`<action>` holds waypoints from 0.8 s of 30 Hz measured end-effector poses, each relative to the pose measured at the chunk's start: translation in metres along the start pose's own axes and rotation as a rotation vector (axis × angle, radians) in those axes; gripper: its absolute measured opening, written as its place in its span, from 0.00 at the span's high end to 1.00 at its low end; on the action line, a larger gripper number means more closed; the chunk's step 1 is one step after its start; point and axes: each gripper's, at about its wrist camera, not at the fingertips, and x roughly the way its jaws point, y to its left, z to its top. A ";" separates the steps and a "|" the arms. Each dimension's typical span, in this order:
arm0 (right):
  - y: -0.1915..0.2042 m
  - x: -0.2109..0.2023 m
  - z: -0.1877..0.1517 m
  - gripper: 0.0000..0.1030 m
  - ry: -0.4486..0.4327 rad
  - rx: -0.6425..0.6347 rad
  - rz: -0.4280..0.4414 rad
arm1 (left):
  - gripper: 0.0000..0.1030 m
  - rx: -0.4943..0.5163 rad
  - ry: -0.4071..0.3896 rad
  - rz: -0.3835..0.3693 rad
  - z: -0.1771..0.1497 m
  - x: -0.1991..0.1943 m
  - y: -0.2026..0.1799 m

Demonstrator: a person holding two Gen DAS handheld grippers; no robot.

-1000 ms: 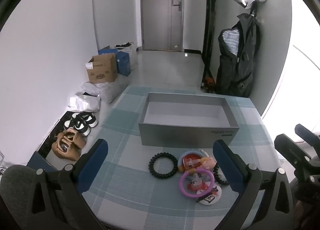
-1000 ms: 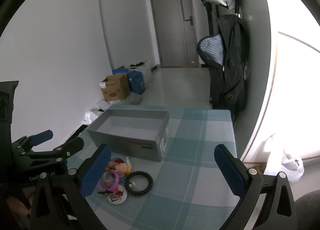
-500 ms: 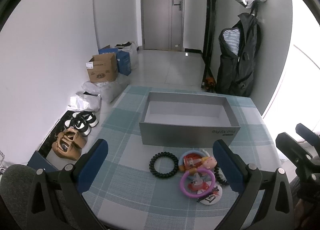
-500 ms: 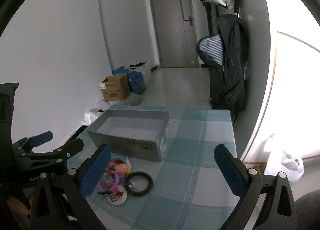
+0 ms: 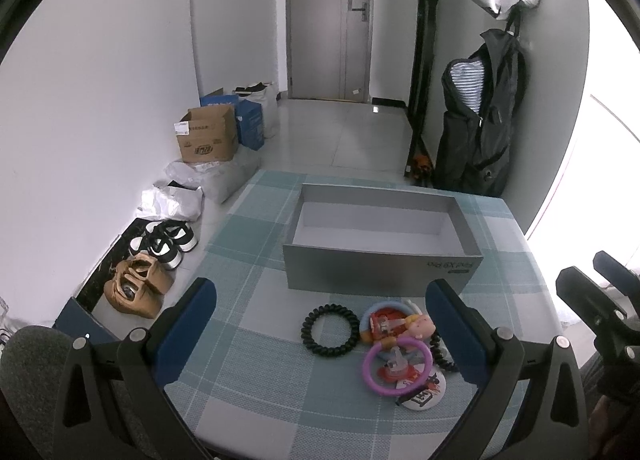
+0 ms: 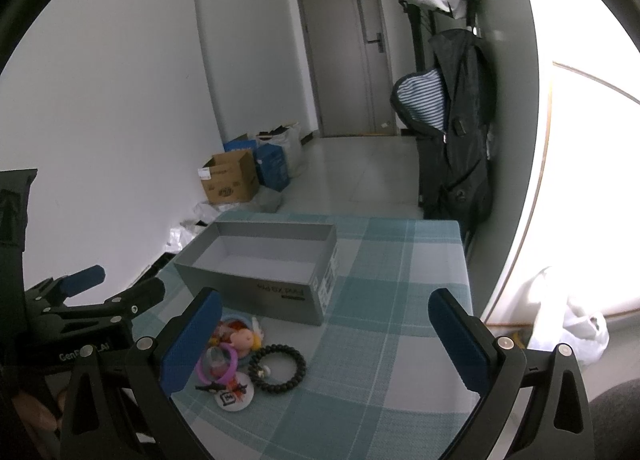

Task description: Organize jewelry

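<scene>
An open grey box (image 5: 382,256) (image 6: 260,272) stands on the checked tablecloth. In front of it lies a pile of jewelry: a black spiral hair tie (image 5: 330,331), a purple ring (image 5: 397,367) (image 6: 218,364), a small doll charm (image 5: 418,327) (image 6: 244,339), a white round badge (image 5: 422,394) (image 6: 233,396) and a black bead bracelet (image 6: 277,368). My left gripper (image 5: 320,326) is open and empty above the near table edge. My right gripper (image 6: 325,338) is open and empty, to the right of the pile.
The table (image 5: 240,260) ends at the left over a floor with shoes (image 5: 164,244), bags and cardboard boxes (image 5: 206,140). A black jacket (image 5: 478,132) hangs at the back right. A door (image 5: 328,20) is at the back.
Both views are almost steady. The left gripper has drifted slightly, so the box and jewelry sit a touch further right in its view.
</scene>
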 end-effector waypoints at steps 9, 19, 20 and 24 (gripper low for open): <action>0.000 -0.001 0.000 0.00 0.001 -0.003 0.003 | 0.01 -0.008 0.002 -0.005 0.000 0.001 0.004; 0.001 -0.001 0.000 0.00 -0.001 -0.004 0.002 | 0.01 -0.014 0.000 -0.007 -0.001 0.002 0.006; 0.001 -0.001 0.000 0.00 -0.001 -0.005 0.002 | 0.01 -0.015 0.002 -0.008 -0.001 0.002 0.005; 0.003 0.001 -0.001 0.00 0.004 -0.011 0.003 | 0.01 -0.023 0.008 -0.016 -0.001 0.003 0.006</action>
